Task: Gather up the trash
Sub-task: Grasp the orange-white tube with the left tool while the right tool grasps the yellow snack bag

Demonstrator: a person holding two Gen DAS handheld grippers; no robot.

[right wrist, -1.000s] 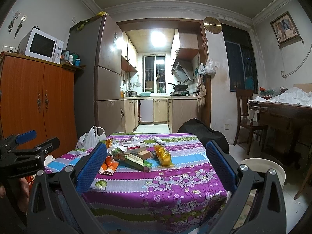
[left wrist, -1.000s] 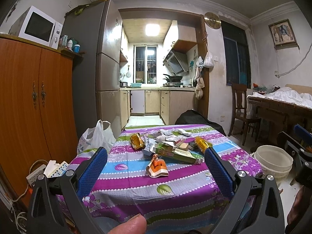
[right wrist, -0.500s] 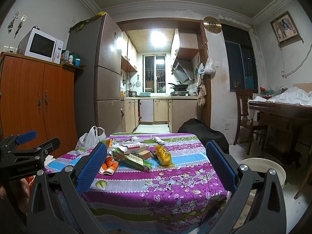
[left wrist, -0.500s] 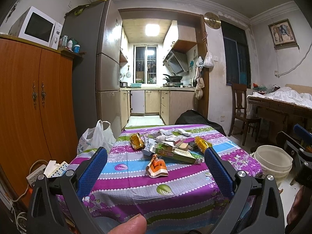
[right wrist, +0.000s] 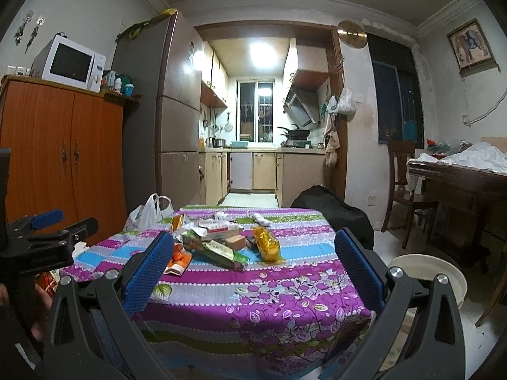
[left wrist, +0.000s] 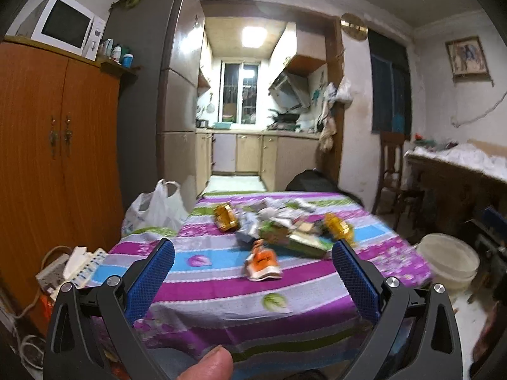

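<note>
left wrist view: left gripper [left wrist: 253, 270] jaws spread wide, nothing between them, held short of the table's [left wrist: 221, 304] near edge. trash pile [left wrist: 285, 224] sits mid-table toward the far edge; orange wrapper [left wrist: 262, 259] lies apart on the near side of it. white bucket [left wrist: 450, 261] on the floor off the right edge, looks empty from here, blurry.

right wrist view: right gripper [right wrist: 253, 264] jaws also wide apart, holding nothing, short of the near edge. same pile [right wrist: 221, 237], yellow packet [right wrist: 267, 243] on its right. bucket [right wrist: 427, 274] off the right corner.

progress: nothing collected yet as far as shown, all pieces left.
</note>
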